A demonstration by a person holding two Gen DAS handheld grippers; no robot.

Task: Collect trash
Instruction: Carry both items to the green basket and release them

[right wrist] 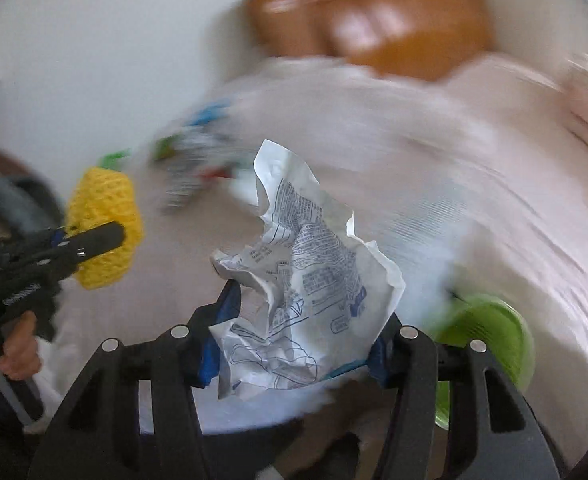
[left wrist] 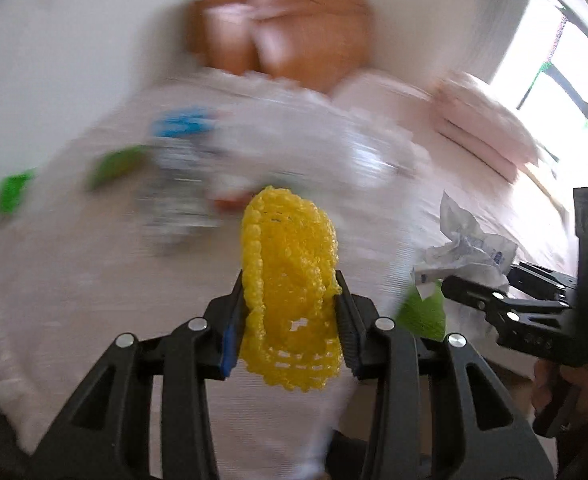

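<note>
— What have you got in each hand?

— My left gripper (left wrist: 290,312) is clamped on a yellow foam mesh fruit sleeve (left wrist: 290,276), which stands up between the fingers. My right gripper (right wrist: 298,320) is closed on a crumpled white printed paper wrapper (right wrist: 310,276).

— And beyond them?

— Ahead of both lies a pale pink bedspread (left wrist: 74,280) with blurred litter on it: a blue-and-white wrapper (left wrist: 182,128) ahead-left, green scraps (left wrist: 12,192) further left. A green plastic bin (right wrist: 490,340) sits just right of my right gripper.
</note>
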